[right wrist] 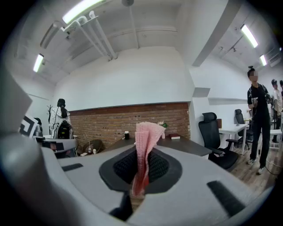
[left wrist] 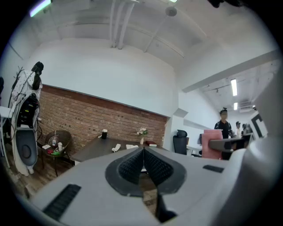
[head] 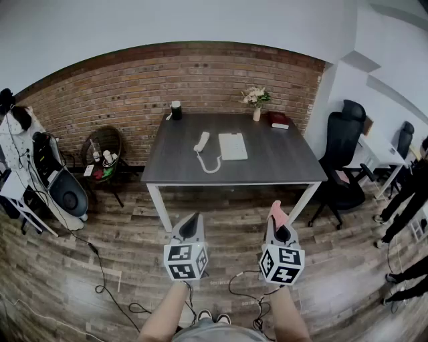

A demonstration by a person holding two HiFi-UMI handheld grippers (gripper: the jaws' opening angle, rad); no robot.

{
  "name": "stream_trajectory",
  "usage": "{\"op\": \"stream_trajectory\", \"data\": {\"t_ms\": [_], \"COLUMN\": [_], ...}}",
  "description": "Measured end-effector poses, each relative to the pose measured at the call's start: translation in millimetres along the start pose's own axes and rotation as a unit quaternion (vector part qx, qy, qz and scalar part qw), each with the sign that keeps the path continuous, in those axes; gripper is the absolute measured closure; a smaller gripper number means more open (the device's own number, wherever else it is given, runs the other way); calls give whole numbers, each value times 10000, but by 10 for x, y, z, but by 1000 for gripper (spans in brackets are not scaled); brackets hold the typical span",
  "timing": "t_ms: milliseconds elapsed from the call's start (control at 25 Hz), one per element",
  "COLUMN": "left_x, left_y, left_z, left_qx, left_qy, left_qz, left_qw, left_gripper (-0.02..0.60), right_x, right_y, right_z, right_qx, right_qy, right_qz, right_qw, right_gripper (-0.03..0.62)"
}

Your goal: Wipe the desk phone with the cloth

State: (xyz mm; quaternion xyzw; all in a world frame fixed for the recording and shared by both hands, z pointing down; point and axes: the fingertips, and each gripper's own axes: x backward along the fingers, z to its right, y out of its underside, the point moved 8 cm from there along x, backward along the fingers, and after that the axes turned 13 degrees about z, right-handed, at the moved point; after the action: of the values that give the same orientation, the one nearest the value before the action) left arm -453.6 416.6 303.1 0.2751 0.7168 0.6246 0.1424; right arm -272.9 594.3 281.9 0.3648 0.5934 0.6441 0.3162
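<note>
The white desk phone is laid flat at the middle of the table, its handset set just beside it. The pink cloth is pinched upright in the right gripper, well short of the table.

We stand in an office. Ahead of us a dark desk carries a desk phone, its corded handset lying beside it, and a small vase of flowers. To our right we see black swivel chairs near a white worktable, and people standing about. Around us are a bare brick wall and a plank floor. Overhead we see exposed ceiling pipes and long tube lights, as in a converted commercial space.
</note>
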Motion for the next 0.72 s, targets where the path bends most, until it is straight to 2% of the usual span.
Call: {"op": "stream_trajectory", "data": {"t_ms": [440, 720], "left_x": [-91, -247], "left_y": [39, 92], "left_z": [-125, -283], "left_qx": [48, 39], "left_qy": [16, 89], "left_qz": [-69, -135], "left_qw": [10000, 9999], "left_gripper": [575, 575], "right_x": [-105, -229], "right_y": [-4, 76], "right_z": [-73, -103], "right_qx": [-53, -64], "right_qy": [112, 265], "right_qz": [106, 4], "right_qw": [9999, 9996], "right_gripper": [574, 572]}}
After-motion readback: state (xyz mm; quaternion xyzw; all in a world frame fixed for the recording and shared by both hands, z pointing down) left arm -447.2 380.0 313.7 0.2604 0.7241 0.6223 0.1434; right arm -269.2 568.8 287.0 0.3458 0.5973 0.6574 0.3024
